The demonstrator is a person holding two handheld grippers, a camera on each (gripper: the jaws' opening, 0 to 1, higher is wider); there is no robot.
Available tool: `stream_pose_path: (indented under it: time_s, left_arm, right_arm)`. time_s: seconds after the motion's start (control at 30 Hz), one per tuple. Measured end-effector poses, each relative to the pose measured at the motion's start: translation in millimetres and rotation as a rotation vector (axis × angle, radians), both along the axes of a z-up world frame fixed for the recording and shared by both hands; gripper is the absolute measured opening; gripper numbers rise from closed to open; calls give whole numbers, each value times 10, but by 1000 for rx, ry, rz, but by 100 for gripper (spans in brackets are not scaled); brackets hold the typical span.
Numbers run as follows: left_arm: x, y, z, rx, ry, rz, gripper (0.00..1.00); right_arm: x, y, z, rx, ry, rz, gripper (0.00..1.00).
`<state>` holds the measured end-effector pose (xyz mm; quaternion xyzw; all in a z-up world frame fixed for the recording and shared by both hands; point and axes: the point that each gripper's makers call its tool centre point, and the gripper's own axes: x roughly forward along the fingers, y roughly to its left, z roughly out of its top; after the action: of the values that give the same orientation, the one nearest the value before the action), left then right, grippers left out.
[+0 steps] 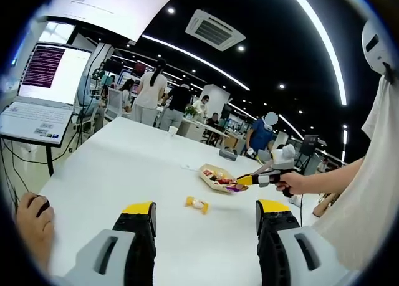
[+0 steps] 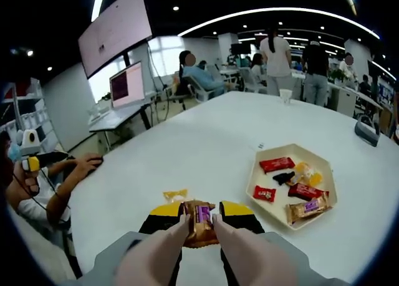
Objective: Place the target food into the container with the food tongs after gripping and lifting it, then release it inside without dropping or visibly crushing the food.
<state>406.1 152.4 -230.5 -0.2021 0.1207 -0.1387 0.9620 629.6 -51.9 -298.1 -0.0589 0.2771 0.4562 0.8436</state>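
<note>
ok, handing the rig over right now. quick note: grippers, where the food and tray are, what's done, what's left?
Right gripper: shut on tongs, which pinch a brown wrapped snack, held above the white table.
Left gripper: open, empty, hovering over the table.
Tray: on the table, ahead and to the right in the right gripper view, already holding several wrapped snacks.
Yellow wrapped snack: loose on the table, just beyond the right gripper.
Done: snack gripped.
Left: carry it to the tray, release gently inside.
</note>
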Motion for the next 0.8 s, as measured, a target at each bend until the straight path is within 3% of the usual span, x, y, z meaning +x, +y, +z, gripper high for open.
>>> stream_pose_path:
  time_s: [0.43,0.57,0.7,0.8]
  left_arm:
    - [87,129,106,-32,-31,30,63]
    - [100,153,51,4,-9,27,62]
    - [94,155,-104,139,66,1,62]
    - [122,122,-101,142,63,-12,62]
  right_arm:
    - [70,113,50,3,-4,8,22]
    - [120,143,86,7,-9,7,22]
    - [150,156,99,5,-14,4,22]
    - [176,161,99,3,-16,2,22]
